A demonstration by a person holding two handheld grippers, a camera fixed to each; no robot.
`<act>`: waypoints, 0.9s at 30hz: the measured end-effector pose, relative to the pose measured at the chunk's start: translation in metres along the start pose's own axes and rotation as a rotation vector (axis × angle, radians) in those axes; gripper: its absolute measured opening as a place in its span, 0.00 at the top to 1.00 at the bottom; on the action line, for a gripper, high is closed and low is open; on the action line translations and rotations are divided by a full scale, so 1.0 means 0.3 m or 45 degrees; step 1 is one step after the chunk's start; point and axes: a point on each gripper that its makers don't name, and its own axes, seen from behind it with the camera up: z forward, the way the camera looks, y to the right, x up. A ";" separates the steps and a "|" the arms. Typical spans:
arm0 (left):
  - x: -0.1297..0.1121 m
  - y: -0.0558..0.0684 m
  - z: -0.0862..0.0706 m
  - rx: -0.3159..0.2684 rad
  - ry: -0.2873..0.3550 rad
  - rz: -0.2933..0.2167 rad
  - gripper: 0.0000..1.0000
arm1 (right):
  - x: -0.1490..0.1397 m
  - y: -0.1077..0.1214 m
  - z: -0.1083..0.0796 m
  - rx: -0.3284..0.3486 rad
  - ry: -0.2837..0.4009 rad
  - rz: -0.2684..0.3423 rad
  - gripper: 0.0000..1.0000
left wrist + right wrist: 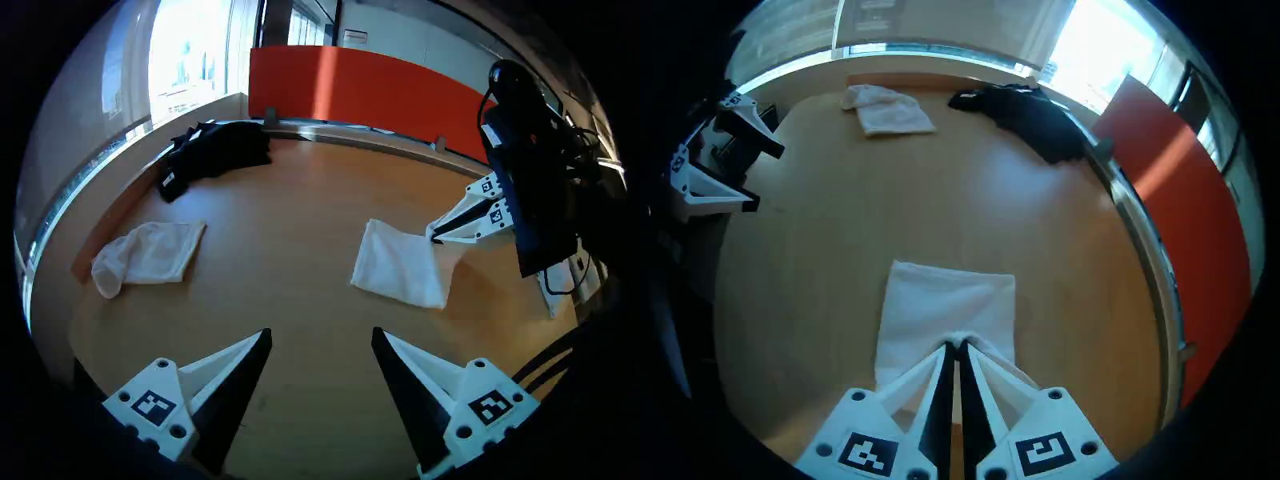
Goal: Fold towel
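Observation:
A white towel (pixel 400 264) lies folded on the wooden table, right of centre in the left gripper view. My right gripper (pixel 436 234) pinches the towel's near edge, its fingers shut on the cloth; in the right gripper view the towel (pixel 948 316) spreads just ahead of the closed right gripper (pixel 958 346). My left gripper (pixel 320 336) hovers open over bare table, well short of the towel. In the right gripper view the left gripper (pixel 760 172) shows at the far left, open.
A second white towel (pixel 148 254) lies crumpled at the table's left, also seen as the far towel (pixel 886 110). A black garment (pixel 212 152) sits near the window. An orange partition (pixel 368 88) bounds the table's far edge.

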 end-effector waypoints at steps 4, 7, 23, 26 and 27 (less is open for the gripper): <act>0.001 0.002 -0.002 0.000 0.003 0.002 0.07 | -0.002 0.003 -0.007 -0.005 -0.001 -0.001 0.96; 0.002 0.004 -0.004 -0.001 0.005 0.003 0.07 | -0.003 0.005 -0.013 -0.008 -0.001 -0.003 0.96; 0.013 0.015 -0.003 -0.012 0.010 0.017 0.07 | -0.093 0.018 -0.095 -0.051 -0.009 0.067 0.96; 0.018 0.023 0.000 -0.019 0.011 0.025 0.07 | -0.126 0.022 -0.118 -0.066 -0.013 0.098 0.96; 0.019 0.026 0.001 -0.021 0.011 0.027 0.07 | -0.137 0.023 -0.125 -0.071 -0.013 0.109 0.96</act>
